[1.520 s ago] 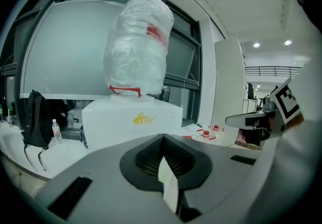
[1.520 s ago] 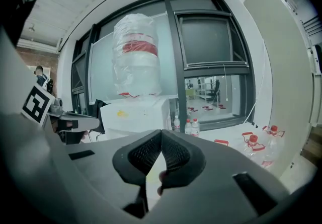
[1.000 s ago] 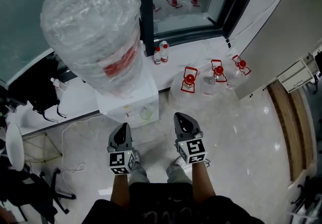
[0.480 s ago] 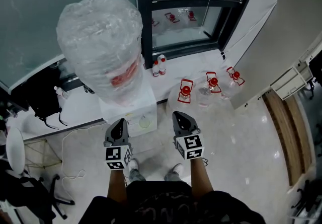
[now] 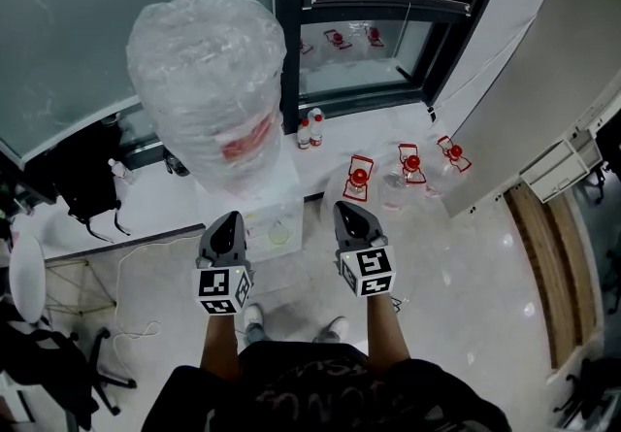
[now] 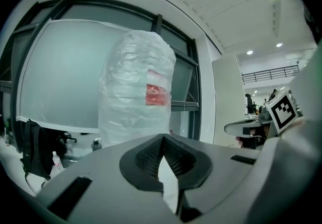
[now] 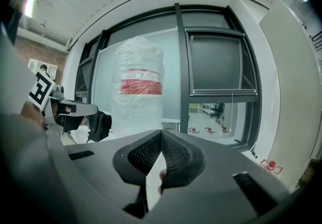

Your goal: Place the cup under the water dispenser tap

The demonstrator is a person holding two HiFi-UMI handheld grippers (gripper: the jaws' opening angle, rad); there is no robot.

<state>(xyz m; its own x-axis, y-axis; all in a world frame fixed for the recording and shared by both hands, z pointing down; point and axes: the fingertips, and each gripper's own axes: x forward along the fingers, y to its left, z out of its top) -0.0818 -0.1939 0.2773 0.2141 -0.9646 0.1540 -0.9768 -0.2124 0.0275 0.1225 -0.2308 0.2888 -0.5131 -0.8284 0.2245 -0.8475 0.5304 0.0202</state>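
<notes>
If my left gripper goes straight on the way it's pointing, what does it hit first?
Probably the plastic-wrapped water bottle atop the dispenser, dead ahead of the shut left gripper; depth is hard to judge.

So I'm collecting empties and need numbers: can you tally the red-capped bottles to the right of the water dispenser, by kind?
Large clear jugs with red caps: 3
Small red-capped bottles by the window frame: 2
Total: 5
</notes>
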